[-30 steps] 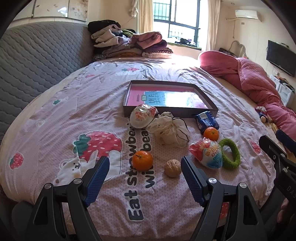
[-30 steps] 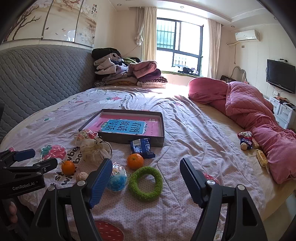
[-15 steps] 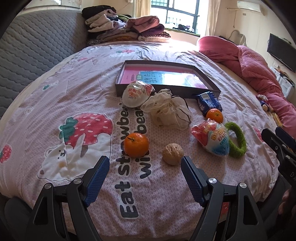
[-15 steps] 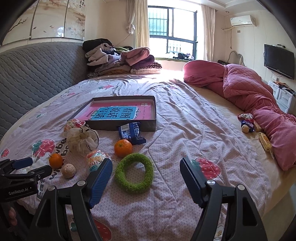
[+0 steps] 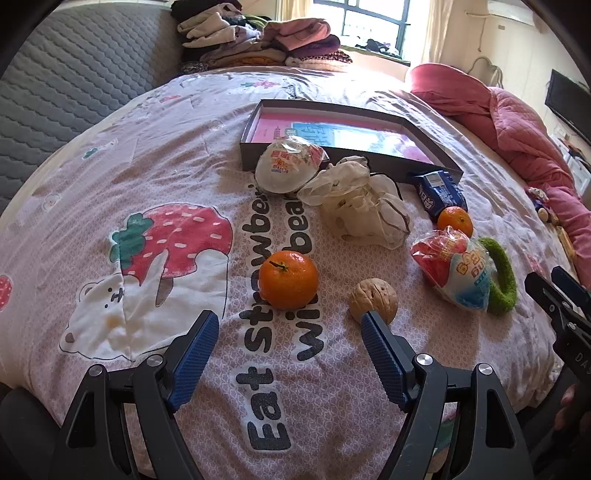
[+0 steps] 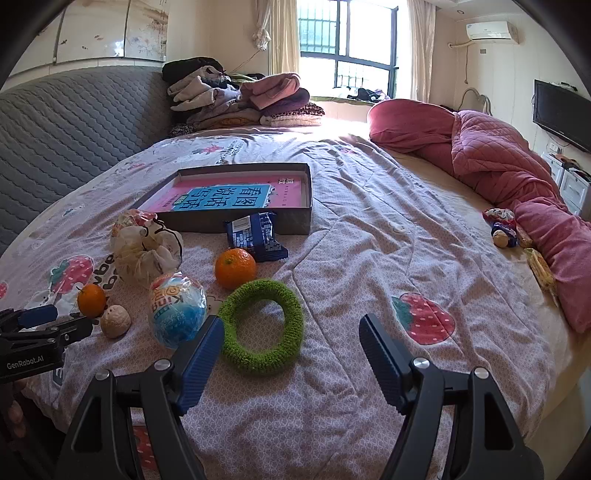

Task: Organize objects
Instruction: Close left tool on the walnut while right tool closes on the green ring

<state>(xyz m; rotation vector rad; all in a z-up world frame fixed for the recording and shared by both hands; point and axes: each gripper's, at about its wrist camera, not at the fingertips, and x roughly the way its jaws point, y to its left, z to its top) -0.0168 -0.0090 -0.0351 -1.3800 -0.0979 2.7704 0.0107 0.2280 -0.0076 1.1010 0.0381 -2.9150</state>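
Behind the bed I see a grey quilted headboard (image 6: 74, 122) and a pile of folded clothes (image 6: 243, 98) below the window (image 6: 347, 40). On the right side lies a pink quilt (image 6: 498, 166). A television (image 6: 561, 110) and an air conditioner (image 6: 491, 31) hang on the wall.

I am over a wide bed (image 6: 369, 229) spread with a pale pink strawberry-print sheet. A grey quilted headboard (image 6: 74, 122) runs along its left side, folded clothes (image 6: 240, 98) piled at its far end. Sunlight pours through a barred window (image 6: 347, 40) with cream curtains (image 6: 282, 37). A pink quilt (image 6: 491, 155) lies bunched on the right, under a wall air conditioner (image 6: 491, 31) and a television (image 6: 561, 114).
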